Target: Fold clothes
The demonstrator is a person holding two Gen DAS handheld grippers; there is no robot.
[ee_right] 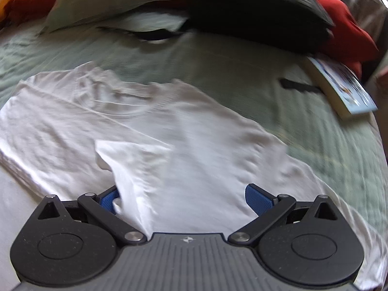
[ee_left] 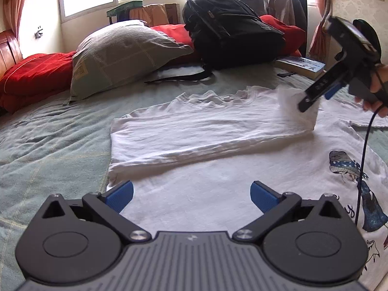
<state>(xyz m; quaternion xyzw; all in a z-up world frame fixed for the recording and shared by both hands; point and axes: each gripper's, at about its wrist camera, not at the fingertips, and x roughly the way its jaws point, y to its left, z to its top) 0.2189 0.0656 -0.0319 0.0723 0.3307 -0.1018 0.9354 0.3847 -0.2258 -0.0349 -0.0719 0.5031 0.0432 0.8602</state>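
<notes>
Blur smeared the right wrist view, where the right gripper stood wide open with shirt cloth draped between its fingers, ungripped. The left gripper gaped empty over the shirt on the bed, its print cut off.

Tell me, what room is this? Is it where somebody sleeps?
Most likely a bedroom. A white T-shirt lies on a bed with a green sheet, a big pillow rests near the wooden headboard, and clothes hang on a rack by the window.
</notes>
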